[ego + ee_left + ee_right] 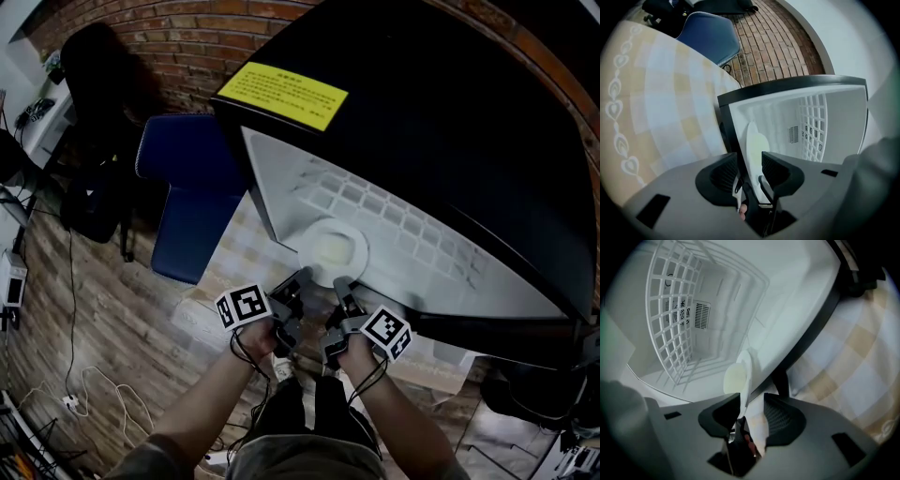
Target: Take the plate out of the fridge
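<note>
A white plate (333, 248) with a pale yellow middle lies at the front of the open black fridge (422, 141), on its white floor. Both grippers meet at the plate's near rim. In the left gripper view the plate (754, 140) stands edge-on between the jaws of my left gripper (749, 164), close to the right pad, with a dark gap showing on the other side. In the right gripper view the plate rim (737, 376) runs down between the jaws of my right gripper (751, 404), and a gap shows beside the left pad. In the head view the left gripper (302, 278) and the right gripper (339, 284) sit side by side.
The fridge stands on a yellow-and-white checked cloth (234, 253). A white wire basket (675, 319) fills the fridge's back. A blue chair (187, 187) stands to the left on the brick floor, with cables (94, 384) nearby. A yellow label (281, 94) is on the fridge's top.
</note>
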Demonstrator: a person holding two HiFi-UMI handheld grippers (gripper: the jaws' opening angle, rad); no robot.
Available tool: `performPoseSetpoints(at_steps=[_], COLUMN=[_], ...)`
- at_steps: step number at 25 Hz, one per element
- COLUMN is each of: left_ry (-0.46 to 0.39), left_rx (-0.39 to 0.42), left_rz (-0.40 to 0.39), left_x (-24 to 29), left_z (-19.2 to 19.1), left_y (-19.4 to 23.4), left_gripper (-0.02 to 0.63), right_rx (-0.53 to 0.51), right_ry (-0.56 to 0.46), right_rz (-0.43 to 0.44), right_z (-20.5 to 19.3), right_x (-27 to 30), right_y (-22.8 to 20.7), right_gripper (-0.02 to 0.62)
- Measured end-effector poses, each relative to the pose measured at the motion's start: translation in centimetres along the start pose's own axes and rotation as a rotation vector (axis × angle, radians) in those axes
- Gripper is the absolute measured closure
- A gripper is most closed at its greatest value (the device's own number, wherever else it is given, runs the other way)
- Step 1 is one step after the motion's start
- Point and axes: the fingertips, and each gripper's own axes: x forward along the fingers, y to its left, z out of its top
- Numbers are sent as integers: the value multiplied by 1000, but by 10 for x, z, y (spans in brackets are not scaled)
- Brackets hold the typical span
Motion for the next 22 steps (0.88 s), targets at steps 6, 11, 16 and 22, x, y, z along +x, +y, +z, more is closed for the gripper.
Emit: performPoseSetpoints(at_steps=[6,11,16,22], left_ry=[-5,-4,-11,-27], left_rx=[-89,-130,-140,-170], left_rz=[-23,-13,-26,-26], left_x=[16,17,16,7], left_z=[-2,-6,-8,-12], left_y=[4,9,3,1], left_gripper=[440,547,578,578], right_rx=[60,62,58,64], right_ry=[4,8,-3,6], right_rz=[33,34,54,73], right_z=[0,-2,0,-5], right_x=[10,13,8,1], right_y=[2,6,11,16], right_gripper=[463,526,548,554])
